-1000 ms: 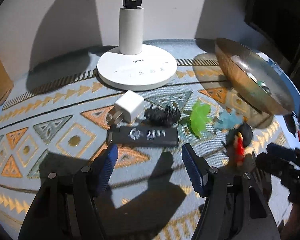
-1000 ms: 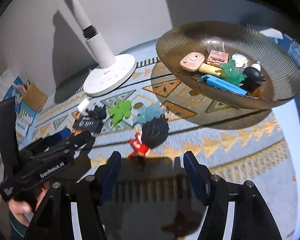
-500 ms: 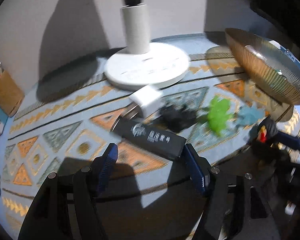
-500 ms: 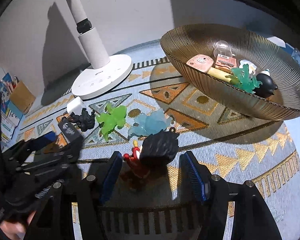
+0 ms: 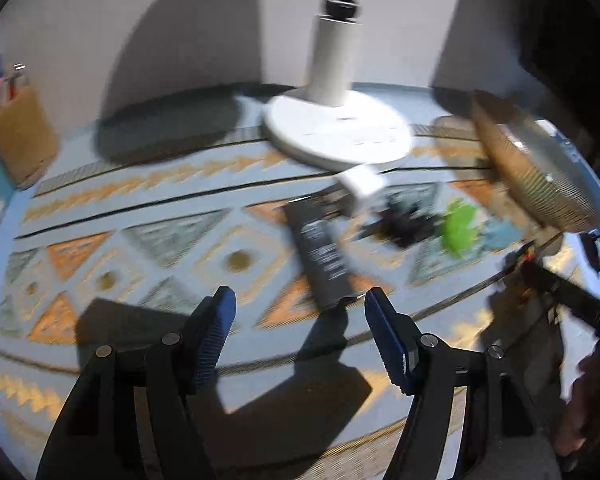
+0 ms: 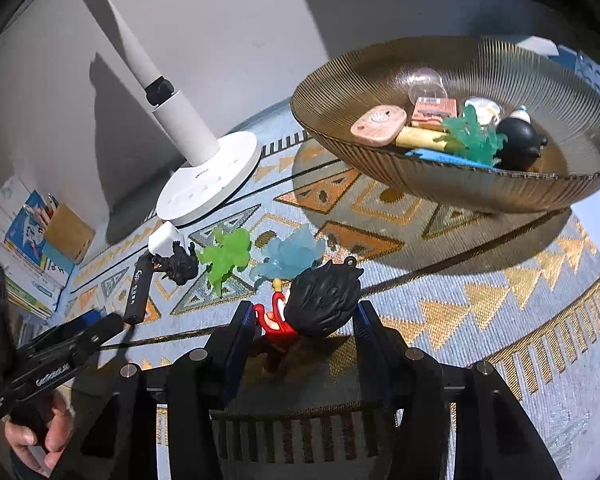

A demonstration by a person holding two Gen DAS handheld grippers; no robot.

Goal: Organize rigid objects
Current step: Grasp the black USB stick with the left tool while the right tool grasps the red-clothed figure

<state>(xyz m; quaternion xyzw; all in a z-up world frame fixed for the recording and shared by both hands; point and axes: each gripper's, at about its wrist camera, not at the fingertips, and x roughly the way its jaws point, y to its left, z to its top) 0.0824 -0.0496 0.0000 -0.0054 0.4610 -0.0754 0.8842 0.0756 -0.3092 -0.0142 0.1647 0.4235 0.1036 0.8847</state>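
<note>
Between the blue pads of my right gripper stands a small figure with black spiky hair and a red body. The jaws are closing around it; the right pad looks to touch the hair, but I cannot tell whether the left pad presses yet. The figure sits on the patterned mat covering the counter, just in front of a pale blue translucent toy. Left of that lie a green translucent toy, a small black figure, a white charger plug and a long black box, all near the round base of a white lamp. To the upper right, the ribbed amber bowl holds several small things, among them a pink case, a teal toy and a black rounded figure.

My left gripper hangs spread apart with nothing between its pads; its view is blurred. The black box lies just beyond its fingertips, one end pointing towards them, apart from both pads. From the right wrist view, that gripper sits at the lower left, a hand wrapped round its handle.
</note>
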